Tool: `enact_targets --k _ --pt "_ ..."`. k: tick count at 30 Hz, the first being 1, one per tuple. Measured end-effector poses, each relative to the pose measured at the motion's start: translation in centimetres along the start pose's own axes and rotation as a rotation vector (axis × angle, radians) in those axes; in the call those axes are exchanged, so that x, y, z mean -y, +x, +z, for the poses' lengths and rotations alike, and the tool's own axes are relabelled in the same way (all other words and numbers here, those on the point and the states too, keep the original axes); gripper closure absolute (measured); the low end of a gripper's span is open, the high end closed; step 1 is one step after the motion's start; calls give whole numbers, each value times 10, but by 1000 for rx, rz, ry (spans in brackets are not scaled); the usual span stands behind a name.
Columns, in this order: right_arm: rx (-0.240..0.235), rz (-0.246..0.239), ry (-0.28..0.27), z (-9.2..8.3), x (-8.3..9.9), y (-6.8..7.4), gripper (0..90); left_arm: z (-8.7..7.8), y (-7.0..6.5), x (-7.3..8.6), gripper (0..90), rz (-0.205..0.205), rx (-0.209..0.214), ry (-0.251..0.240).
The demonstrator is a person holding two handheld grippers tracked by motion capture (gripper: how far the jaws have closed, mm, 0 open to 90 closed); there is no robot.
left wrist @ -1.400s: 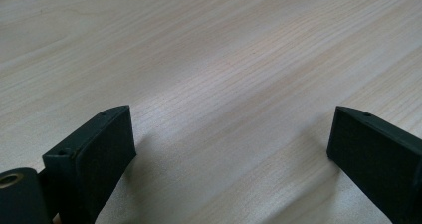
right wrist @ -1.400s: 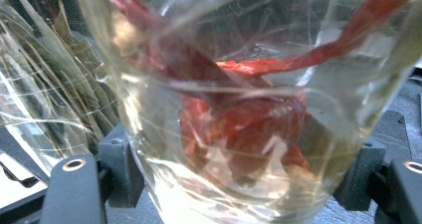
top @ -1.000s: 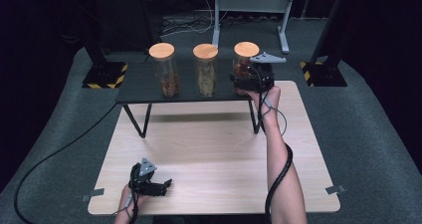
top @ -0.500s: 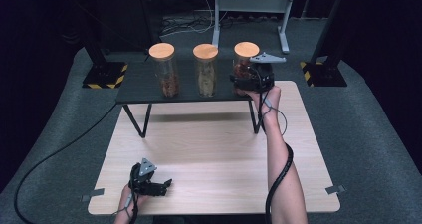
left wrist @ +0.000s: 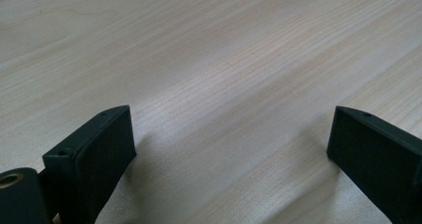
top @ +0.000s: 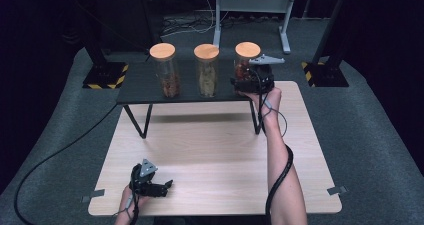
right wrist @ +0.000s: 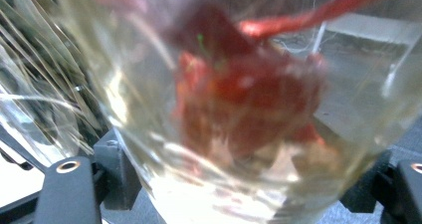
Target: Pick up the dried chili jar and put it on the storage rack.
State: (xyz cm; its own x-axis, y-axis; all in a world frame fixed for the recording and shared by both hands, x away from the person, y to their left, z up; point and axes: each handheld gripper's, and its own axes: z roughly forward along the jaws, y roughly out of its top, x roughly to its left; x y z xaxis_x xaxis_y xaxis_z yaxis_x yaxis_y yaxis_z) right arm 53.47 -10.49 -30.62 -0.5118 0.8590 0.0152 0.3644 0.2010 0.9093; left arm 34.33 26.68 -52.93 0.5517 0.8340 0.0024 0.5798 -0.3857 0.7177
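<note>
Nearby, the left gripper (top: 165, 186) rests at the table's (top: 215, 150) near edge, jaws wide apart on nothing, with bare wood open all the way to the shelf (top: 140, 85). Farther off, the right gripper (top: 239, 81) reaches the shelf's right end, where the jar (top: 245, 60) stands between its jaws, near the corner; they have just been opening. Its own view shows the jar (right wrist: 224, 109) close up with red contents, the pads beside the glass; whether they touch is unclear. Two more jars (top: 206, 70) stand leftward.
</note>
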Motion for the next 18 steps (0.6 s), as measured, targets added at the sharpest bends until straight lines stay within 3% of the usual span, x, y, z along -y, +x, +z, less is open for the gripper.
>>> enact_targets --k 3,9,18 --pt "-14 16 -1 1 3 -1 191 0 0 0 38 -1 0 -1" --pt "-10 25 10 -3 4 1 37 0 0 0 38 0 0 0" --pt "1 -16 17 -27 10 9 8 0 0 0 38 0 0 0"
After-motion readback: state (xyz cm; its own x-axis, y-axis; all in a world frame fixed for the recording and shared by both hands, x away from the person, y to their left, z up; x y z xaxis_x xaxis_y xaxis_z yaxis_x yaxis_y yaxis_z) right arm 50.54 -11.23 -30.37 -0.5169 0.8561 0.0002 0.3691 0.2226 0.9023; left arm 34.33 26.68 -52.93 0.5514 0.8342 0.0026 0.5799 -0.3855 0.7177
